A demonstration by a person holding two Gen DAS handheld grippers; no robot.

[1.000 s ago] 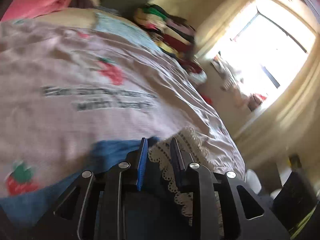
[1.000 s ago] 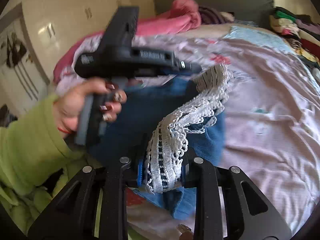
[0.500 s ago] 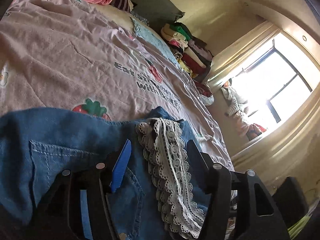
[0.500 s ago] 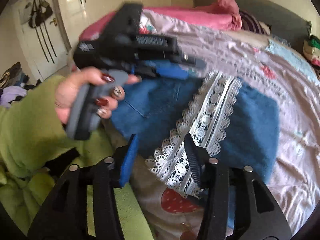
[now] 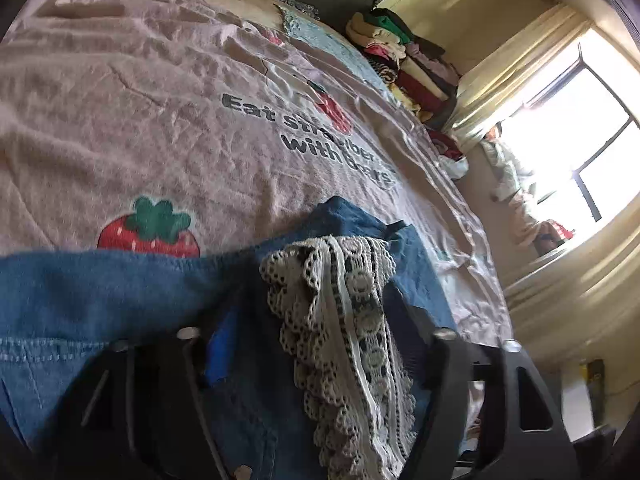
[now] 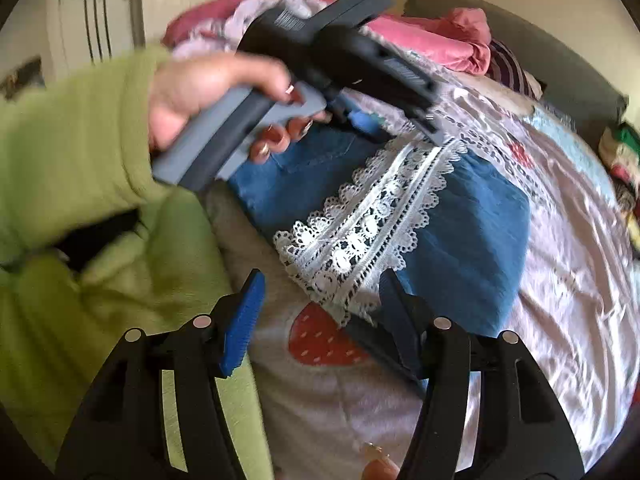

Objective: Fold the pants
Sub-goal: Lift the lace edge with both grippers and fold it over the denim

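Blue denim pants [image 6: 472, 216] with a white lace trim strip [image 6: 372, 216] lie folded on the pink strawberry bedspread [image 6: 560, 280]. They also show in the left wrist view [image 5: 100, 292], with the lace [image 5: 344, 320] running between my fingers. My left gripper [image 5: 316, 344] is open, low over the denim; in the right wrist view it [image 6: 384, 120] hovers at the far end of the lace. My right gripper [image 6: 324, 312] is open and empty, just above the near end of the lace.
A stack of folded clothes [image 5: 404, 60] sits at the bed's far edge by a bright window [image 5: 580, 120]. Pink bedding [image 6: 440, 40] and a grey headboard [image 6: 520, 52] are at the head. The person's green sleeve [image 6: 72, 152] is at left.
Both grippers have opened and let go of the pants, which now lie flat on the bed. The right gripper has drawn back toward the near end of the lace.
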